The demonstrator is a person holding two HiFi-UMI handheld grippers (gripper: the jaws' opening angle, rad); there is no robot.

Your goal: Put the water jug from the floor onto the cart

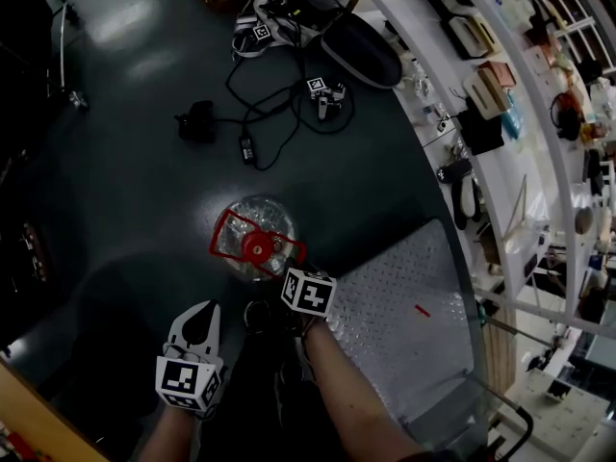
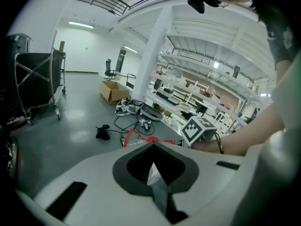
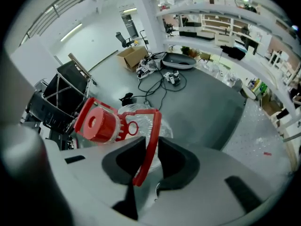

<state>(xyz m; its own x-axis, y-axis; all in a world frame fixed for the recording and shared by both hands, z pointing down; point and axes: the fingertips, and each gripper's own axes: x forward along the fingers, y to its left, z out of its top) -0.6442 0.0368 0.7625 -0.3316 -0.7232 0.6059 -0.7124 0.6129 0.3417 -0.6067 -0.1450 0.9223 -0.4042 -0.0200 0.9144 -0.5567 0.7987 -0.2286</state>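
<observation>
The clear water jug [image 1: 252, 221] stands upright on the dark floor [image 1: 135, 142], just beside the cart [image 1: 409, 301] and its studded metal deck. The right gripper [image 3: 148, 147] reaches down over it, jaws released and apart, the jug's red handle [image 3: 152, 131] standing unclamped in the gap; the left gripper [image 1: 206, 308] hangs nearby, jaws together on nothing.

Clear water jug [image 1: 252, 219], red cap [image 1: 258, 247], dark grey floor [image 1: 125, 162], silver studded cart [image 1: 404, 296]
</observation>
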